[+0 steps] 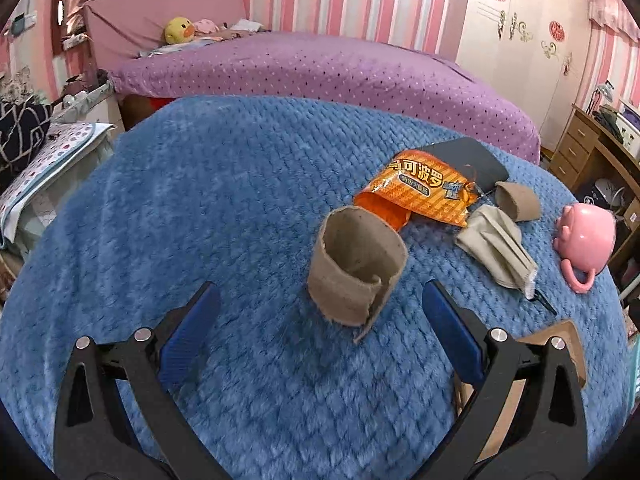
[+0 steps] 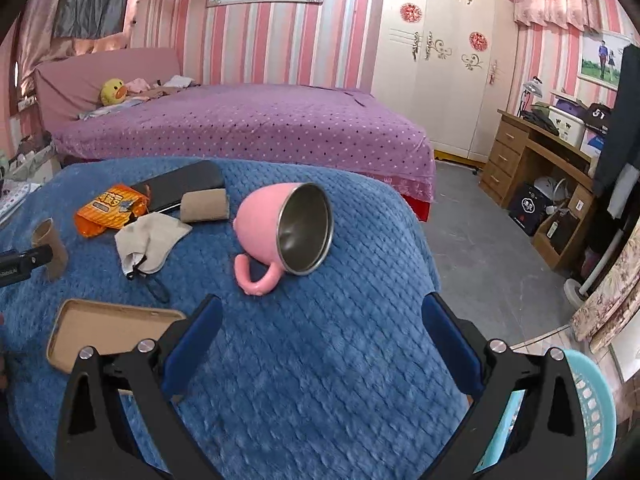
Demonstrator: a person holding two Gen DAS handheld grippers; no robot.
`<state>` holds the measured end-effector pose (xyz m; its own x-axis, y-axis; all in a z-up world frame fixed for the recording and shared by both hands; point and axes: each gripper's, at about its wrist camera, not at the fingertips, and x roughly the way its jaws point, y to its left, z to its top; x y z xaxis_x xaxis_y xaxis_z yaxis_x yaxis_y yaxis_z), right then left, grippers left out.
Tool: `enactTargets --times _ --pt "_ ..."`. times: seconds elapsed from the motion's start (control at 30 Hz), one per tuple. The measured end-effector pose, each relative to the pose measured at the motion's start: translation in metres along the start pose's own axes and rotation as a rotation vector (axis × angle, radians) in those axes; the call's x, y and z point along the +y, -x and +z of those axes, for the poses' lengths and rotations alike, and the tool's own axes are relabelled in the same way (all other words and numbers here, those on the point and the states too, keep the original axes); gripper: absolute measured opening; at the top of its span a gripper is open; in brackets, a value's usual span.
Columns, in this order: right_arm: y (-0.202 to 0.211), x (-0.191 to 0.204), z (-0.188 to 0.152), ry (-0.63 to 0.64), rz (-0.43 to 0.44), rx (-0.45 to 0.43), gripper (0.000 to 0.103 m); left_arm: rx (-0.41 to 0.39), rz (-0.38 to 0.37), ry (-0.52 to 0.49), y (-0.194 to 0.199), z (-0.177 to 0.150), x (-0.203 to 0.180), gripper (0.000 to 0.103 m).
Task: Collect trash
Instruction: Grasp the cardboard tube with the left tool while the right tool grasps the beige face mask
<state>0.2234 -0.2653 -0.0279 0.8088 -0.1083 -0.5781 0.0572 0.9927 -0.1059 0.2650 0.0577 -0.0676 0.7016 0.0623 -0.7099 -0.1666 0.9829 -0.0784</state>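
Left gripper (image 1: 320, 300) spread before standing cardboard tube (image 1: 356, 266); best straddled and squeezed gently, being easily crushed. Right gripper (image 2: 320, 312) spread, idle.

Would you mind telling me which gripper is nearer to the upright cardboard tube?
Left. The left gripper has its open jaws right in front of the upright cardboard tube; the right gripper is farther off, facing the pink mug.
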Motion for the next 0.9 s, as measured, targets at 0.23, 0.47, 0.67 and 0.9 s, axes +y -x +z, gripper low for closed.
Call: enactTargets --times 0.23,0.47,0.67,0.9 --pt "-0.015 0.021 0.008 0.025 0.06 0.02 0.097 0.022 -0.051 -0.039 -0.014 0.007 -0.011 0.056" --pt "-0.027 0.073 0.015 0.109 0.153 0.029 0.097 -0.009 -0.048 -0.03 -0.003 0.006 0.003 0.037" --pt "-0.046 0.122 0.023 0.17 0.224 0.062 0.096 0.006 0.012 0.004 0.006 -0.002 0.034 0.037" --pt "-0.081 0.152 0.025 0.201 0.279 0.172 0.06 -0.012 0.068 -0.016 0.015 -0.003 0.049 0.037"
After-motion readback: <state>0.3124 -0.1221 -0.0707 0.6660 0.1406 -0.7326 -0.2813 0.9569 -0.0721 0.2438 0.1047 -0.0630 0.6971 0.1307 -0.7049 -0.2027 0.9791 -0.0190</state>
